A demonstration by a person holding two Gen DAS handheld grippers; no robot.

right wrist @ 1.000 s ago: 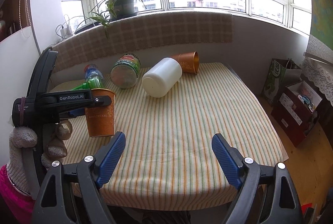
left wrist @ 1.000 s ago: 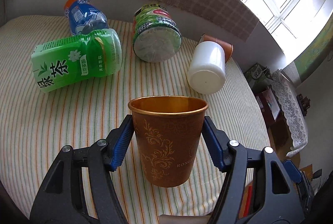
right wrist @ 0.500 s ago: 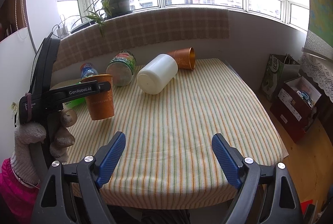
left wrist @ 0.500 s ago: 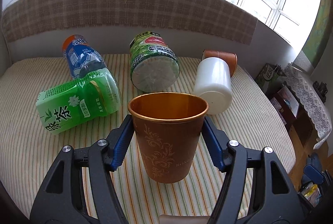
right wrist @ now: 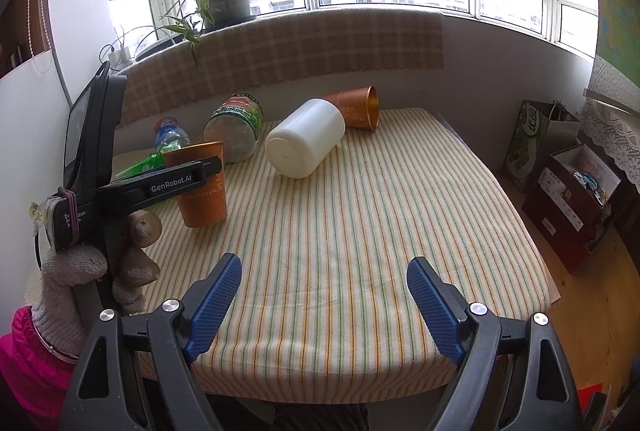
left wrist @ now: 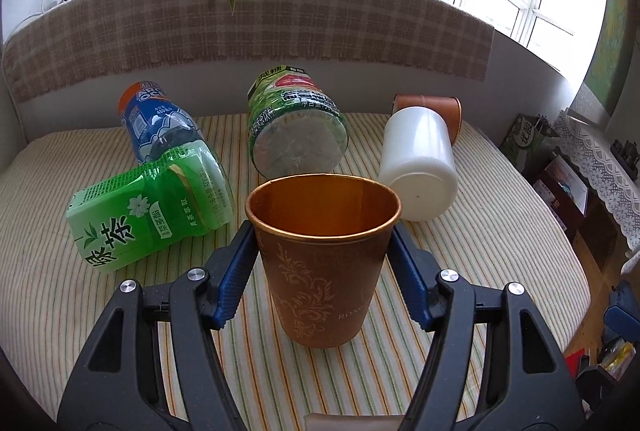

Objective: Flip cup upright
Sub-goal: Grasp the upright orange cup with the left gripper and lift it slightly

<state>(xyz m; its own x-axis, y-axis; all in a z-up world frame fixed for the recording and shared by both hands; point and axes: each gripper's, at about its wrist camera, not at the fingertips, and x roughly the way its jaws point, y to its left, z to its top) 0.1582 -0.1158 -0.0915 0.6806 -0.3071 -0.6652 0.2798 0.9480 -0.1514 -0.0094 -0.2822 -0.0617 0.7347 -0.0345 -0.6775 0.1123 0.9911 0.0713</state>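
My left gripper is shut on a brown paper cup with gold swirls. The cup is upright, mouth up, its base at or just above the striped tablecloth. The right wrist view shows the same cup held by the left gripper at the table's left side. My right gripper is open and empty over the table's front edge. A second brown cup lies on its side at the back, also visible in the left wrist view.
A white jar, a green-labelled jar, a blue bottle and a green tea bottle lie on their sides behind the held cup. Boxes and bags stand on the floor to the right.
The left gripper has levelled and lowered with the cup, bringing it from hanging above the table to the cloth. The right gripper has stayed still and open.
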